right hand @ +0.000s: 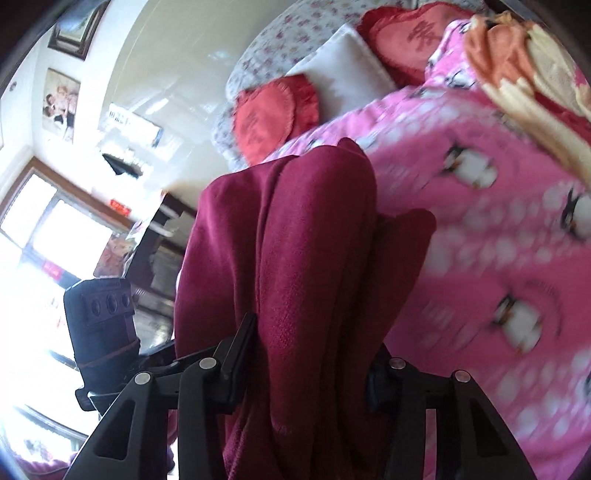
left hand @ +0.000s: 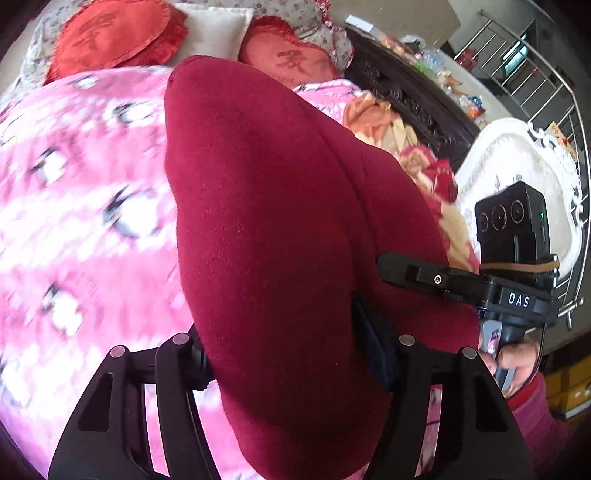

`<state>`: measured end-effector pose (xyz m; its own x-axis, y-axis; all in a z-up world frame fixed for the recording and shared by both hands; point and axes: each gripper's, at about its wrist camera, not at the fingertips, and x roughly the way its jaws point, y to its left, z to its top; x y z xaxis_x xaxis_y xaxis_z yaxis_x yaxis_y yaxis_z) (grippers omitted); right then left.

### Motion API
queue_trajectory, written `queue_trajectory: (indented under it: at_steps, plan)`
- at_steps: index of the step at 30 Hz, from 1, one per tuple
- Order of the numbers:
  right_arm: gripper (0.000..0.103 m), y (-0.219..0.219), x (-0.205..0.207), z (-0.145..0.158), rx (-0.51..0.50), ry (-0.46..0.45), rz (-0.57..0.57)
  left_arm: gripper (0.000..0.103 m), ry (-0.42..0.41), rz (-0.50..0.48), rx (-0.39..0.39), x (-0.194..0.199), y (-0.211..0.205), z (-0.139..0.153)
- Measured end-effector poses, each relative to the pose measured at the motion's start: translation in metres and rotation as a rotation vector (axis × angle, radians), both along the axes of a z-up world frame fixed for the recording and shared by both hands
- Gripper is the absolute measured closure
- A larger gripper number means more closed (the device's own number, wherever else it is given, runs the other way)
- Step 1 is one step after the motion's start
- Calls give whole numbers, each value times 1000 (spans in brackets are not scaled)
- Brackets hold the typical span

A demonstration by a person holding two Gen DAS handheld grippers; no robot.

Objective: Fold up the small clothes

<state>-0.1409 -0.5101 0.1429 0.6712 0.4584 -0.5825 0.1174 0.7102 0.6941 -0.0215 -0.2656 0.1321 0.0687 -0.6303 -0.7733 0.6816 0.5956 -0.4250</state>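
Two hand-held grippers lift a dark red garment (left hand: 280, 236) above a bed spread with a pink penguin-print blanket (left hand: 74, 206), the cloth bunched and hanging in thick folds rather than lying flat. The left hand-held gripper (left hand: 295, 354) has the garment running between its fingers; the cloth fills the gap and hides the pads, so it appears clamped on the fabric, though the contact itself cannot be seen. The right hand-held gripper (right hand: 306, 365) likewise has a gathered bundle of the same red garment (right hand: 295, 258) passing between its fingers and looks closed on it. In the left wrist view the right hand-held gripper shows at the far right, a person's hand (left hand: 513, 360) around its handle.

The step in hand appears to be the lift and carry: the piece is held at two points and is not yet laid out. The next move likely calls for drawing the two grips apart to pull the cloth taut, then lowering it onto a bare stretch of blanket.

Around it, from left to right on the bed: a red heart-shaped cushion (left hand: 118, 37), a white pillow (left hand: 214, 29), a second red cushion (left hand: 288, 55), and a heap of orange and cream clothes (left hand: 384, 122) by the dark carved bed frame (left hand: 406, 92). That heap crowds the right edge; the blanket's left side looks the freer landing place.
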Motion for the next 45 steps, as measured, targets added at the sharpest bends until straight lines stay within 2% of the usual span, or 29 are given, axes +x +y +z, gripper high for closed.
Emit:
queue_trajectory:
  at_steps: [2, 5, 7, 9, 14, 17, 19, 22, 25, 26, 28, 30, 35, 39, 45]
  plan:
    - [57, 24, -7, -1, 28, 13, 34, 40, 12, 8, 29, -7, 25, -2]
    - [55, 57, -13, -13, 32, 38, 63, 40, 29, 33, 81, -16, 53, -19]
    - [54, 73, -14, -30, -1, 108, 71, 40, 34, 60, 154, -19, 66, -37]
    - [54, 80, -18, -36, -63, 158, 62, 38, -14, 114, 157, -25, 80, -40]
    - [54, 89, -49, 7, -195, 60, 42, 37, -43, 199, 126, -34, 102, -25]
    - [54, 123, -51, 38, -340, -13, 140, 37, -128, 231, 156, -41, 107, -18]
    - [56, 145, -52, 50, -387, -70, 177, 37, -163, 228, 178, -47, 103, -17]
    - [58, 168, -47, 47, -411, -83, 239, 37, -194, 231, 201, -55, 96, -25]
    - [63, 180, -39, 25, -526, -36, 254, 37, -216, 241, 196, -61, 95, -27]
    - [66, 179, -38, 12, -582, 6, 243, 37, -208, 240, 189, -62, 94, -28]
    - [66, 173, -38, -8, -569, 49, 221, 37, -216, 244, 187, -66, 90, -28]
    - [66, 172, -48, -10, -576, 31, 206, 37, -252, 250, 199, -70, 86, -26]
    - [65, 177, -63, 5, -599, 10, 175, 37, -303, 256, 204, -80, 89, -15]
    - [55, 176, -72, 25, -569, -22, 123, 37, -341, 295, 197, -86, 97, -2]
    - [55, 177, -79, 44, -597, -33, 18, 37, -375, 360, 170, -92, 110, 15]
